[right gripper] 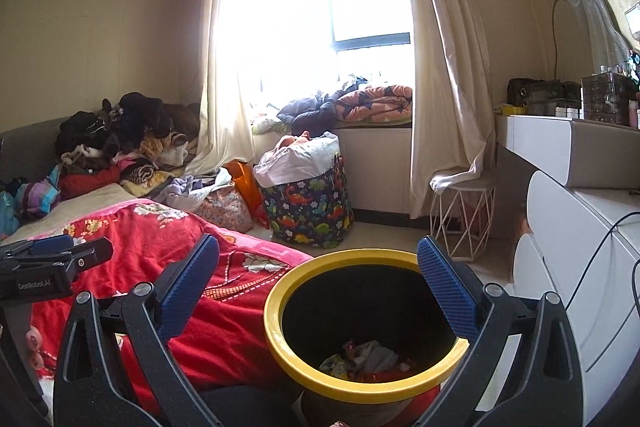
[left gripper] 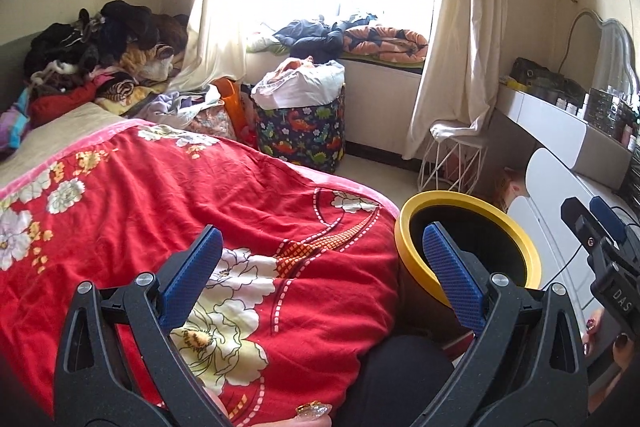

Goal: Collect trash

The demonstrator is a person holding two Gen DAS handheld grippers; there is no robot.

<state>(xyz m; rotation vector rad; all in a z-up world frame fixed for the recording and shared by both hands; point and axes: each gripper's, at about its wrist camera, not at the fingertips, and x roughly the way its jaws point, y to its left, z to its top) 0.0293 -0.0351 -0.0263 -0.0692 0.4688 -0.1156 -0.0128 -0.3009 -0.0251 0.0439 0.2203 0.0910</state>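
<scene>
Right hand-held gripper (right gripper: 318,269) released, empty, above yellow-rimmed bin (right gripper: 280,343); only its view shows trash (right gripper: 366,359) inside. Left hand-held gripper (left gripper: 320,259) released, bin at its right.

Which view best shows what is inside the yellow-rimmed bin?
The right wrist view: it looks down into the bin, showing crumpled trash at the bottom. The left wrist view shows only its rim and dark interior, partly behind a blue finger, contents hidden.

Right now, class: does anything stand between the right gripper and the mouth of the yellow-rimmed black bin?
Nothing visible does. The right gripper hangs with open, empty jaws just above the yellow-rimmed black bin, whose mouth is uncovered, with crumpled trash at its bottom.
</scene>
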